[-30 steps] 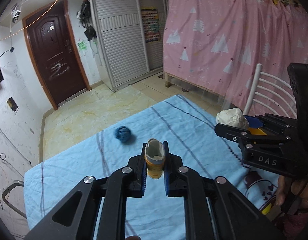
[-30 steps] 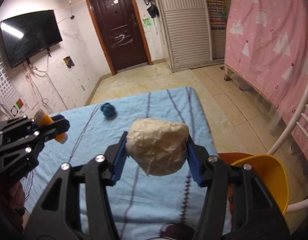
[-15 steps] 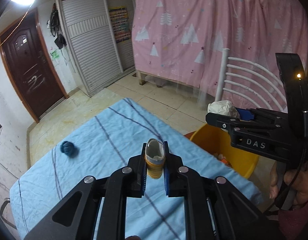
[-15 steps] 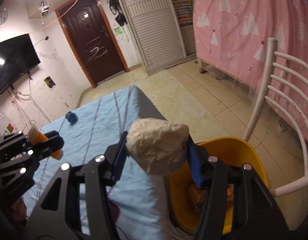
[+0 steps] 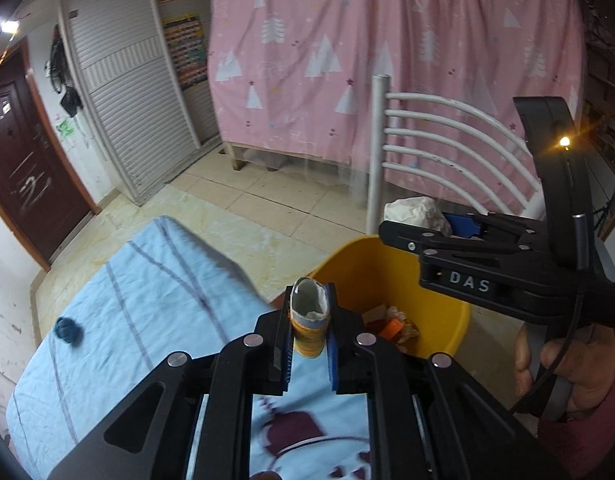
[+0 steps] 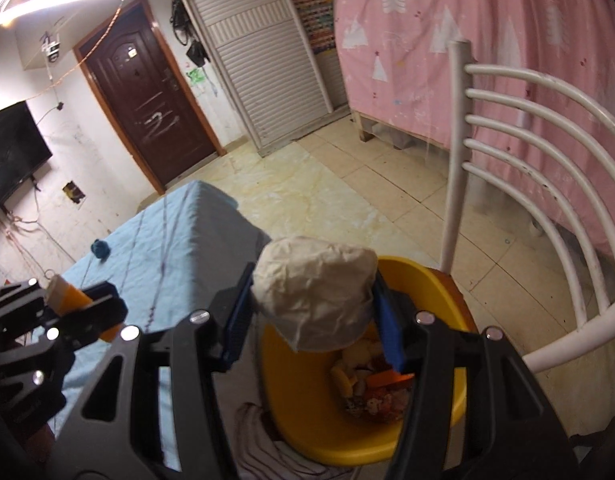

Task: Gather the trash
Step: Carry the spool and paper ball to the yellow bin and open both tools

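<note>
Left gripper (image 5: 309,336) clamps an orange tube (image 5: 308,326), open torn end up, at the yellow bin's (image 5: 359,272) 8 o'clock rim. Right gripper (image 6: 313,312) grips a crumpled paper wad (image 6: 313,292) directly above that bin, which holds scraps. Blue ball (image 5: 67,330) lies on the tablecloth (image 5: 147,300), 9 o'clock.

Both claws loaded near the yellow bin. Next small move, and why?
Probably open the right claw: its crumpled paper wad hangs over the yellow bin, which already holds trash. The left claw, gripping the small orange tube, looks short of the rim.
</note>
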`<state>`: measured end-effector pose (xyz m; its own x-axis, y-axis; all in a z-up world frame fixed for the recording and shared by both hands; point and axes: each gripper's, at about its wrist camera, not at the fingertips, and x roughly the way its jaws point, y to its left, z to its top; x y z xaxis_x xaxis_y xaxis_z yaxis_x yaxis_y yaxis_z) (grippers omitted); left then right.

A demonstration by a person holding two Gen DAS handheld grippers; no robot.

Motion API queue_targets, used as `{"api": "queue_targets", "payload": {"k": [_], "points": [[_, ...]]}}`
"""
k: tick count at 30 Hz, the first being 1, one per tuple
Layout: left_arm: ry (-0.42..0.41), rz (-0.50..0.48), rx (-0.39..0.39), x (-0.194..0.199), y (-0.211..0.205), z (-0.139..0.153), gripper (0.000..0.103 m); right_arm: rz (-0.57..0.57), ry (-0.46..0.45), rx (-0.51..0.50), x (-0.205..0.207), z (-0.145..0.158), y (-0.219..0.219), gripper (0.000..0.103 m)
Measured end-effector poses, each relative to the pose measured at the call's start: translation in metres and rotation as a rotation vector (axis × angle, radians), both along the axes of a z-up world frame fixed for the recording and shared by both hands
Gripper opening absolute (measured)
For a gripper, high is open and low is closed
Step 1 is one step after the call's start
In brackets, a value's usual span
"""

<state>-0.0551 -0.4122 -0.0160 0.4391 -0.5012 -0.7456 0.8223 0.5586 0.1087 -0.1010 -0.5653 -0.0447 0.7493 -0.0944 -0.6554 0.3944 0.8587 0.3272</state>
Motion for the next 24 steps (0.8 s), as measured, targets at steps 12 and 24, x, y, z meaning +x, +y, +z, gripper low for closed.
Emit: {"api": "queue_targets", "payload": {"k": [12, 24], "points": [[0.074, -0.078, 0.038, -0.015, -0.052, -0.023, 0.005, -0.049, 0.018, 0.034, -0.012, -0.020, -0.028, 0.053], [0.121, -0.082, 0.068, -0.012, -0.062, -0.038, 0.007, -0.078, 0.034, 0.047, -0.012, -0.027, -0.037, 0.054]]}}
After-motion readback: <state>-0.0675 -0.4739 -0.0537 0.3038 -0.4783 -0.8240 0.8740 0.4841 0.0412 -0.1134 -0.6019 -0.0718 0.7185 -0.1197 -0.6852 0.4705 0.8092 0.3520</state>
